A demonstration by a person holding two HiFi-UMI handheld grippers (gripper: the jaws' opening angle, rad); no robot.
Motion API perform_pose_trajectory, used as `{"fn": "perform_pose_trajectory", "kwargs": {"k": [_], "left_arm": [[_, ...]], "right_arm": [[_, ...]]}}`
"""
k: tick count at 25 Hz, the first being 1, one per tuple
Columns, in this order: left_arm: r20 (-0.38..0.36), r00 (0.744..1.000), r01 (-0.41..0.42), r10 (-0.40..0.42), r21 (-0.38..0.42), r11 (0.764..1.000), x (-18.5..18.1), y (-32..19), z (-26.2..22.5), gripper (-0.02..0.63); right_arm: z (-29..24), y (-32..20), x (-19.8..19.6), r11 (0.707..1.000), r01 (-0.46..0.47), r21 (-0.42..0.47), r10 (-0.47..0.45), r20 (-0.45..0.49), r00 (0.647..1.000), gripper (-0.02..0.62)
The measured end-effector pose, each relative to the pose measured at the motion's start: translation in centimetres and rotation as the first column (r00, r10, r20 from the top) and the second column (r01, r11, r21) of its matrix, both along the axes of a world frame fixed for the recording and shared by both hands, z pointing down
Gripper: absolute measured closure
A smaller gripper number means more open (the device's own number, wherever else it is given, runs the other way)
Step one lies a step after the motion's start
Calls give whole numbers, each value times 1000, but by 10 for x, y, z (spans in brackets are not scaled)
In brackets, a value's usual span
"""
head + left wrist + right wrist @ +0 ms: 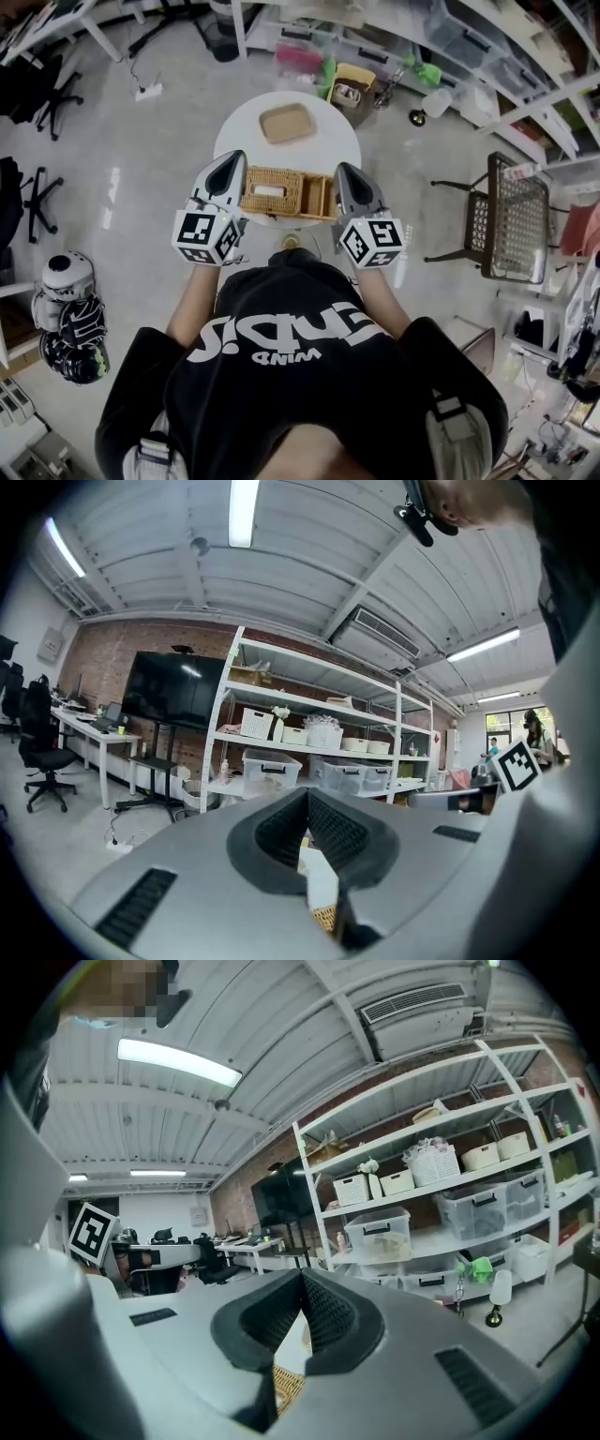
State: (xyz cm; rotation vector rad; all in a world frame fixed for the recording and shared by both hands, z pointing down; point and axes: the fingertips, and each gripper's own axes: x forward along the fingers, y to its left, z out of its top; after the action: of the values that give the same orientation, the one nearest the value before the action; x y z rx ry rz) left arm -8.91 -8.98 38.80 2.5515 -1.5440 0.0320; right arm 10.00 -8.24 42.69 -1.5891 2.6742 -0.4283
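Looking down in the head view, we see the left gripper (pixel 228 169) and the right gripper (pixel 347 178) held over a round white table (pixel 328 141). A wicker box (pixel 281 190) sits on the near part of the table, between the two. The left gripper is at the box's 9 o'clock and the right gripper at its 3 o'clock, each just beside an end of it. We cannot tell from here whether either one touches it. A shallow wicker tray (pixel 286 123) lies at the box's 12 o'clock, apart from it. A metal mesh chair (pixel 511 220) stands on the floor at the table's 3 o'clock.

In the left gripper view, the two dark pads meet at their tips. The jaws are clenched with nothing between them. A bit of wicker weave shows below, at 6 o'clock. White shelving (pixel 309 733) with storage bins stands behind, with a dark screen (pixel 178 691) at its 9 o'clock.

In the right gripper view, the pads likewise meet at the tips, clenched on nothing, with wicker weave at 6 o'clock.
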Motion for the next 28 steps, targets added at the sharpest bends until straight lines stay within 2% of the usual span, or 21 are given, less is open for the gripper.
{"fn": "perform_pose_trajectory", "kwargs": {"k": [5, 11, 21, 28], "left_arm": [[-3, 1000, 23, -23, 3, 1000, 8, -21, -2, 606], [15, 1000, 8, -8, 7, 1000, -1, -39, -4, 606], [21, 997, -75, 75, -18, 997, -9, -86, -4, 606], [11, 992, -128, 129, -31, 991, 0, -107, 4, 606]], "right_arm": [[1, -27, 4, 1000, 31, 2, -31, -2, 1000, 598], [2, -47, -5, 1000, 25, 6, -25, 12, 1000, 598], [-3, -76, -12, 999, -52, 1, 52, 20, 998, 598], [-2, -90, -16, 997, -82, 4, 82, 19, 996, 600]]}}
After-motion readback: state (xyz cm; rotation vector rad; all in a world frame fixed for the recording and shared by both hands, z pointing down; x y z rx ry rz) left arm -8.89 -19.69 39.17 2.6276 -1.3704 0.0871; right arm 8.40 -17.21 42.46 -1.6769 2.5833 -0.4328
